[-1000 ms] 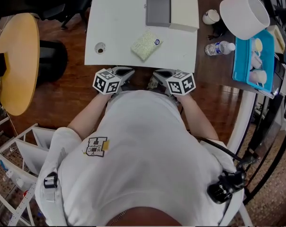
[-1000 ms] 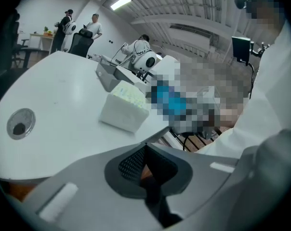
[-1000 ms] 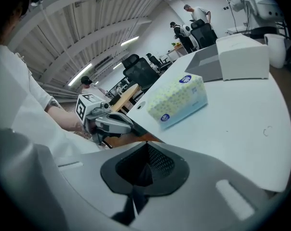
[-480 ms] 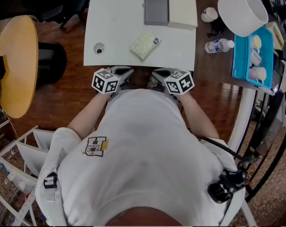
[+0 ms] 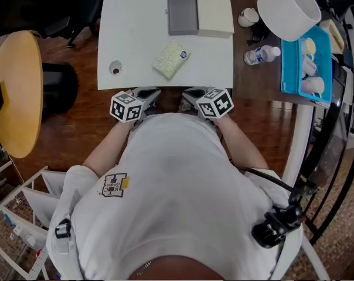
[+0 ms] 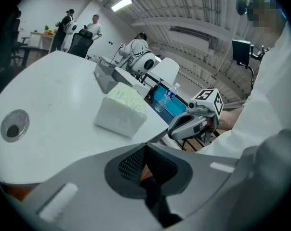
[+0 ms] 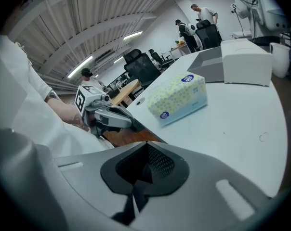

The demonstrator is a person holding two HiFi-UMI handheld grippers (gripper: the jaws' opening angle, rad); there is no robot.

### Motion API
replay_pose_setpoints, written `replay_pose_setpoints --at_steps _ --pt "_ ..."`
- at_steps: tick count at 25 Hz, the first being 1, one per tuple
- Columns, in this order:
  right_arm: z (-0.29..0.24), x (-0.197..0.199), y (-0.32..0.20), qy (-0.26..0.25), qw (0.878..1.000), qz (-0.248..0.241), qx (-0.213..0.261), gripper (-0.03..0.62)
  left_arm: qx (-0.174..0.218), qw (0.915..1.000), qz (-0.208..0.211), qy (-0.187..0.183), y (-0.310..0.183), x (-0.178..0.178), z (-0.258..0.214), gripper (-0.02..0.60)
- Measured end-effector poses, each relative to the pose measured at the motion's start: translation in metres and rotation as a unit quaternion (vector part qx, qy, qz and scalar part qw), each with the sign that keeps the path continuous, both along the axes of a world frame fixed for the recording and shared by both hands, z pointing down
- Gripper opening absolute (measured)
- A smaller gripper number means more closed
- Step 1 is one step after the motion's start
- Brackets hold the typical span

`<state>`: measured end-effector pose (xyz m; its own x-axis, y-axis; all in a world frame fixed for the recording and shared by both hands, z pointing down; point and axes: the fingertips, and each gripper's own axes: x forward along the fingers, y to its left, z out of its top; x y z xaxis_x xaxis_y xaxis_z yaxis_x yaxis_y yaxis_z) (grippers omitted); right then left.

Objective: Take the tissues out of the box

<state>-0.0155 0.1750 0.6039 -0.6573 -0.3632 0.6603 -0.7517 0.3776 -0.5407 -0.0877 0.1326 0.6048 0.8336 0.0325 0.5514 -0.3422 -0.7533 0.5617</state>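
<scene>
While my left gripper [image 5: 147, 92] and right gripper [image 5: 189, 94] sit at the counter's [image 5: 136, 34] near edge, jaws closed on nothing, the tissue pack [image 5: 170, 59] lies mid-counter, outside the grey box [image 5: 183, 10]; any grab would need jaws opened wide beforehand, I judge.

Tissue box [image 5: 170, 60]: soft pack, pale green-speckled w/ a round blue logo, lying flat and skewed on my white desk [image 5: 136, 34], near the front edge.

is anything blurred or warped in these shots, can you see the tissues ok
Head view: sharp, evenly lit; tissue pack clear on the table. Left gripper view: heavy fisheye, dark corners, pack a little soft. Right gripper view: same fisheye, ceiling lights blown out, pack crisp.
</scene>
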Motion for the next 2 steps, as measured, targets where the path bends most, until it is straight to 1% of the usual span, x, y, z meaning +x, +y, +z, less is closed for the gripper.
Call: replay_pose_setpoints --at_steps 2 --pt "0.0000 -0.0097 -0.0029 -0.003 1.000 -0.009 0.000 0.003 0.001 1.0000 -0.008 -0.004 -0.0015 -0.0091 -0.0017 0.000"
